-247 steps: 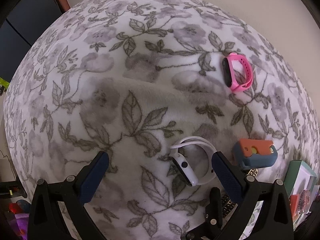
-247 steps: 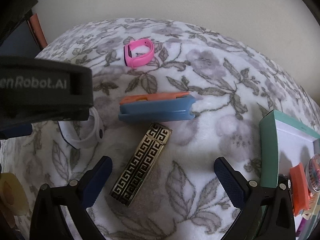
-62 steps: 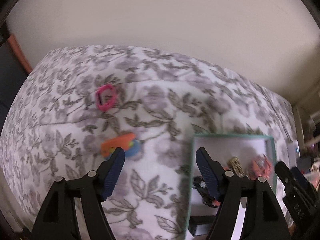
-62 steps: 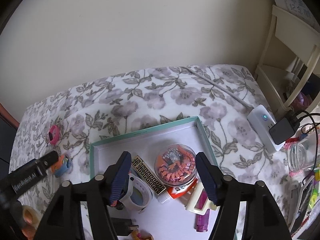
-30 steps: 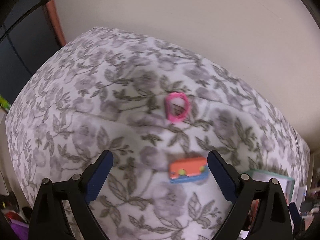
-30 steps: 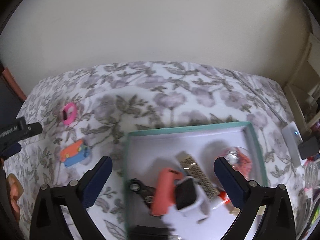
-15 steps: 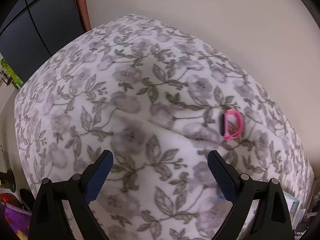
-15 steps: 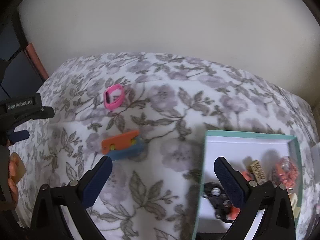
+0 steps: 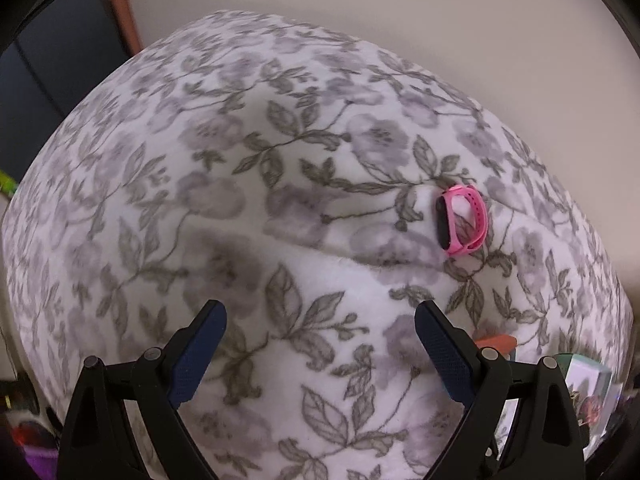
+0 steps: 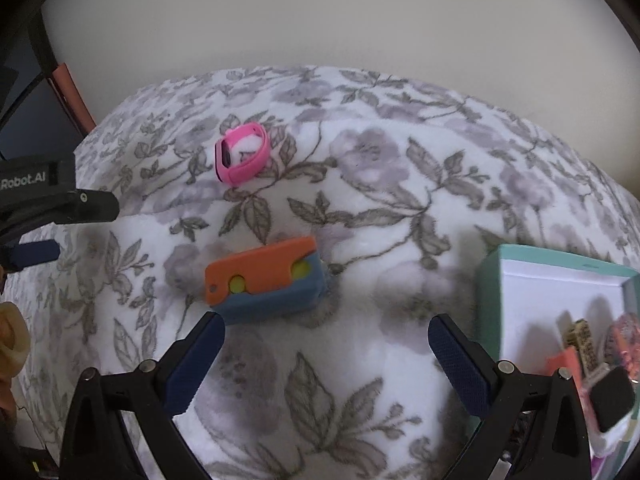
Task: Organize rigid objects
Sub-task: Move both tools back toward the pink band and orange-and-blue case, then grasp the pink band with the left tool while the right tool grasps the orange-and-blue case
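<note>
A pink wristband (image 9: 464,220) lies on the floral blanket (image 9: 280,200), ahead and to the right of my open, empty left gripper (image 9: 320,316). In the right wrist view the same pink wristband (image 10: 240,154) sits farther back. An orange-and-blue folding toy (image 10: 266,280) rests just beyond my open, empty right gripper (image 10: 326,328), nearer its left finger. The teal box (image 10: 488,280) stands at the right, holding a gold patterned bar (image 10: 584,340), a dark-faced watch (image 10: 612,396) and other small items. The left gripper's body (image 10: 48,192) shows at the left edge.
A plain wall rises behind the bed. A dark panel with an orange edge (image 9: 120,8) stands at the far left. Open blanket spreads between the toy and the box. The orange toy's corner (image 9: 496,340) and the box (image 9: 588,376) peek out behind the left gripper's right finger.
My right gripper swung left from above the teal box and dropped closer to the orange-and-blue toy. My left gripper came lower toward the blanket; the pink wristband looks larger.
</note>
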Motion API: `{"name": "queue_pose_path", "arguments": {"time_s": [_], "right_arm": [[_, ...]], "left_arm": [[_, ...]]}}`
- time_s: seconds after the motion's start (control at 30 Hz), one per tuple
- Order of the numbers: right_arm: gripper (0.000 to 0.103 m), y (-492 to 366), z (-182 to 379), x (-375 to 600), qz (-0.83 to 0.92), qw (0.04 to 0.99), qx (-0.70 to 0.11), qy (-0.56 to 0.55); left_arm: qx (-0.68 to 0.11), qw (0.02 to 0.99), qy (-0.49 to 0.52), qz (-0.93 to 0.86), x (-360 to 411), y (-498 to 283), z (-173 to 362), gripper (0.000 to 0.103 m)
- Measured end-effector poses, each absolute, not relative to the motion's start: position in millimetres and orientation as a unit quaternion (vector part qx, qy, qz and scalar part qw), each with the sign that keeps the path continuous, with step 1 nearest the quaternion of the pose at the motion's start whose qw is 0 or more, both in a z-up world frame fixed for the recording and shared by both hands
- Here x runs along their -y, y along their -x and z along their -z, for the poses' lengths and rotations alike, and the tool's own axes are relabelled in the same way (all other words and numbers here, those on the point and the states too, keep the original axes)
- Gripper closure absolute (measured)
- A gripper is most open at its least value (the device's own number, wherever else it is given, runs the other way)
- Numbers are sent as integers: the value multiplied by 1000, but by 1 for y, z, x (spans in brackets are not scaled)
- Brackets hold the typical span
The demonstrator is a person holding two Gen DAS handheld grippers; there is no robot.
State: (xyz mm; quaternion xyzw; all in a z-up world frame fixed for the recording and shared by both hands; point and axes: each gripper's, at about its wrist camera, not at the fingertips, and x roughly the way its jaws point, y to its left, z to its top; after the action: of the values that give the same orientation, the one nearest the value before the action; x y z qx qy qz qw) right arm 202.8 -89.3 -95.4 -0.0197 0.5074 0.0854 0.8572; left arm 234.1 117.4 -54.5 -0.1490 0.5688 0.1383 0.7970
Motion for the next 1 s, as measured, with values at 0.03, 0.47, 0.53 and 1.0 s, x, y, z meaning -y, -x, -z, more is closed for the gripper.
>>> {"name": "queue_pose_path", "arguments": {"time_s": [0.03,0.47,0.53,1.0], "right_arm": [[0,-204,97,87,-87,857,-508,21],[0,-220,112,65,-103,862,-495,29],[1,-222,110,66,-101,866,-490,25],[36,-227,104,89,-81,873,-482,0]], "left_arm": [[-570,797,148,-131,-117,-237,57,8],[-580,803,129,-40,-98,-274,76,8],[-582,801,136,-24,-94,-279,78,8],[-559,820,118,-34,-74,-315,90,32]]}}
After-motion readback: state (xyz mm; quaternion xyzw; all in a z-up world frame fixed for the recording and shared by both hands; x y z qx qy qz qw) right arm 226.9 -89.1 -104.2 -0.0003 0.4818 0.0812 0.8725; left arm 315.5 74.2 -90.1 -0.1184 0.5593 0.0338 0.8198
